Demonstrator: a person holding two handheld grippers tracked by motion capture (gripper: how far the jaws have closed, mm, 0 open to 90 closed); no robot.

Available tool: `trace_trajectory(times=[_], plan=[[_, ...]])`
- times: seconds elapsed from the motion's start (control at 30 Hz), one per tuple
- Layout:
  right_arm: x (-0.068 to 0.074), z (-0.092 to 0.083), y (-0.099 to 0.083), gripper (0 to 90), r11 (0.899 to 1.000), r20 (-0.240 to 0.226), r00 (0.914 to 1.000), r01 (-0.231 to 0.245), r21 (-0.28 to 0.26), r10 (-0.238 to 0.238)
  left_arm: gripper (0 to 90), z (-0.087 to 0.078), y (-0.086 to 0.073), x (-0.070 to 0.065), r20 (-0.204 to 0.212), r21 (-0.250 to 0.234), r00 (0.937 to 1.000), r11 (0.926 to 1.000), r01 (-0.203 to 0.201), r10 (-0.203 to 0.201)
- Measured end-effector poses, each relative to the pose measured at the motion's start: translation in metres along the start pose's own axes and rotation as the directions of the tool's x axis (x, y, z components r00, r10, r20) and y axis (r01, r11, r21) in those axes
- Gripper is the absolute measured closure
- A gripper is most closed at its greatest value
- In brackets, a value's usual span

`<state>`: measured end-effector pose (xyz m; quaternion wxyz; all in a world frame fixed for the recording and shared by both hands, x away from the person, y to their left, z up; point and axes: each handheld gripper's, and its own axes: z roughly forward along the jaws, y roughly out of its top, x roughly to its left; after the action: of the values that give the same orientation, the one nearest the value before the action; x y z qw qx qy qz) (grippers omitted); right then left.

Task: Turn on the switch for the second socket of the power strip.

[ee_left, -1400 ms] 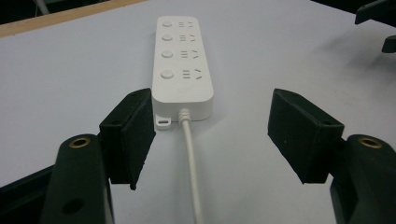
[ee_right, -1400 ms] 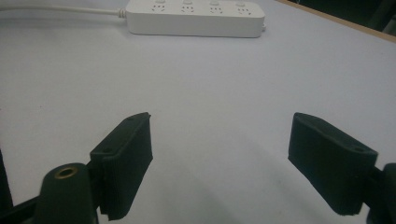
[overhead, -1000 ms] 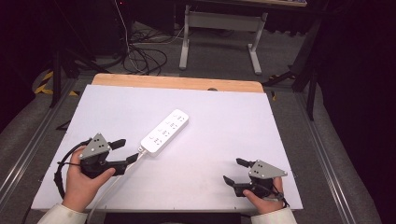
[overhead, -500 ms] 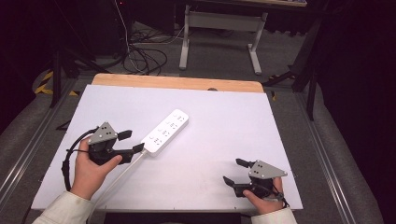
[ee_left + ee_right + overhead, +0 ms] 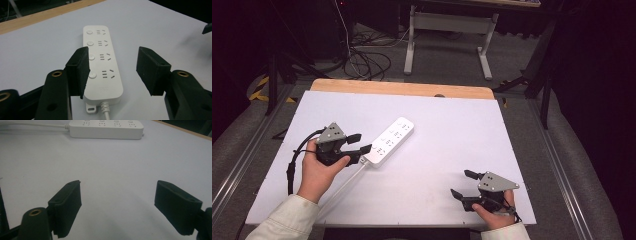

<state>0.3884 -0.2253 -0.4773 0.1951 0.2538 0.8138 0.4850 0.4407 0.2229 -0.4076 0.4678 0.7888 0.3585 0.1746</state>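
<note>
My left gripper [image 5: 357, 146] hangs wide open over the cord end of the power strip [image 5: 390, 141], left of the tabletop [image 5: 452, 130] centre. I should straddle its width squarely before closing. My right gripper [image 5: 464, 185], open and empty, waits near the right front corner.

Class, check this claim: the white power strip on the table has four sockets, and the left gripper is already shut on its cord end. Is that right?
Not quite. The power strip does have four sockets, but the left gripper is open: in the left gripper view its jaws stand apart to either side of the strip's cord end, not clamping it.
</note>
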Motion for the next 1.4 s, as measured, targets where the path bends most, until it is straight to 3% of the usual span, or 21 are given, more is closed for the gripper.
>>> trace_trajectory(times=[0.5,0.57,0.87,1.07,1.1,1.17,1.2,1.4], plan=[[0.000,0.000,0.000,21.8,1.000,-0.004,1.0000,-0.002,0.000,0.002,47.3,0.023,0.015,0.002,-0.003,0.030,1.0000,0.9995,-0.006,0.006],[0.000,0.000,0.000,21.8,1.000,-0.005,1.0000,-0.003,0.000,0.003,47.5,0.026,0.017,0.003,-0.003,0.033,0.9997,0.9992,-0.022,0.022],[0.000,0.000,0.000,21.8,1.000,-0.006,1.0000,-0.003,0.000,0.003,52.5,0.044,0.019,0.005,-0.004,0.041,0.9998,0.9989,-0.022,0.022],[0.000,0.000,-0.001,21.8,1.000,-0.010,0.9999,-0.002,0.002,0.002,65.6,0.053,0.018,0.006,-0.027,0.030,0.9995,0.9994,-0.016,0.017],[0.000,0.000,0.000,21.8,1.000,-0.012,0.9999,-0.001,0.004,0.001,73.9,0.055,0.018,0.005,-0.023,0.024,0.9997,0.9997,-0.001,0.001],[0.000,0.000,0.000,21.9,1.000,-0.012,0.9999,0.000,0.004,0.000,77.0,0.059,0.018,0.006,-0.029,0.026,0.9996,0.9996,0.007,-0.006],[0.001,0.000,0.000,21.8,1.000,-0.013,0.9999,0.000,0.001,0.000,82.8,0.061,0.018,0.007,-0.030,0.030,0.9995,0.9995,0.005,-0.004],[0.000,0.000,-0.001,21.8,1.000,-0.015,0.9999,0.000,0.003,0.000,90.0,0.073,0.019,0.011,-0.026,0.046,0.9987,0.9980,0.044,-0.043]])
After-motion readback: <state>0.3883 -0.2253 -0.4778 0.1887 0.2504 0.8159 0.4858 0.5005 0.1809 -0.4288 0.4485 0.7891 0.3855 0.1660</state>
